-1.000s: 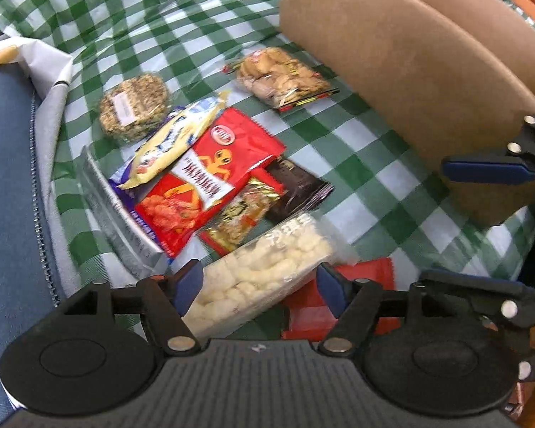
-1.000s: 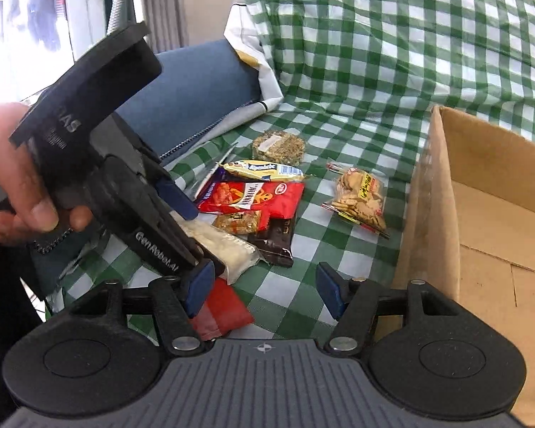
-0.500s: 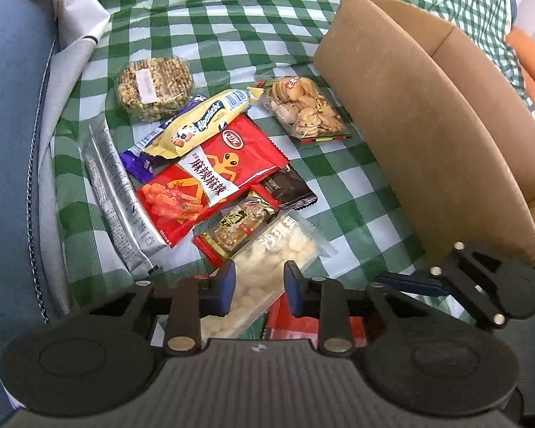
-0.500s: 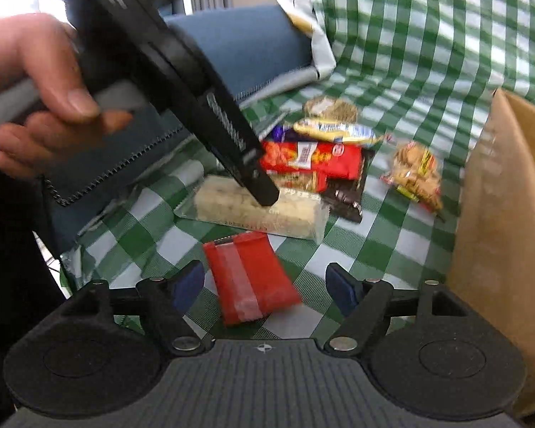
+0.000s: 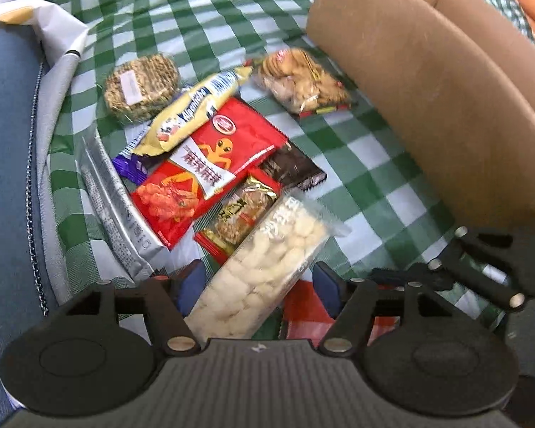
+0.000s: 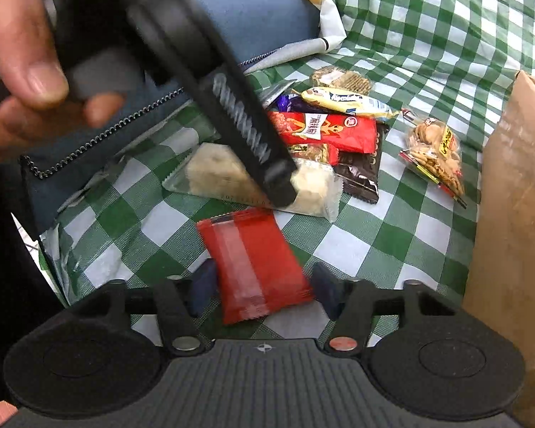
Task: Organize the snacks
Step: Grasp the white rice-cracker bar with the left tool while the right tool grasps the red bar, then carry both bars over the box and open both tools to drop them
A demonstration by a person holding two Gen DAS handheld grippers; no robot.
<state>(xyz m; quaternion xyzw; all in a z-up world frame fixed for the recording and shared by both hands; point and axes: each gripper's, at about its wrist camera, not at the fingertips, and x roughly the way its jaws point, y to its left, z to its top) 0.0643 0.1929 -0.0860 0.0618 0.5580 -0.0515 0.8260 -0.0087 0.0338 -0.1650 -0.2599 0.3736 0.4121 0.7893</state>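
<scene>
From the left wrist, the left gripper [image 5: 258, 280] points down over a clear bag of pale puffs [image 5: 264, 271] lying on the green checked cloth [image 5: 367, 164]; its jaws have just been opening and now stand either side of the bag, the blue pads near the wrapper but not visibly pressing it, so nothing is gripped. Beyond the bag lie a small gold-and-red packet [image 5: 240, 214], a big red packet [image 5: 210, 171], a dark brown packet [image 5: 290, 171], a yellow packet [image 5: 192, 110], a silver packet [image 5: 117, 210], a round seed cake [image 5: 141, 87] and a bag of biscuits [image 5: 301, 83]; the cardboard box [image 5: 446, 100] stands to the right, apart from the pile.

From the right wrist, the right gripper [image 6: 262, 287] hangs over a small red packet [image 6: 251, 265] on the cloth; its jaws have just been closing, with the packet between them; the pads sit just beside its edges, and whether they touch it cannot be told. A hand [image 6: 21, 60] holds the left gripper above the puff bag; the box rises at the right edge.
</scene>
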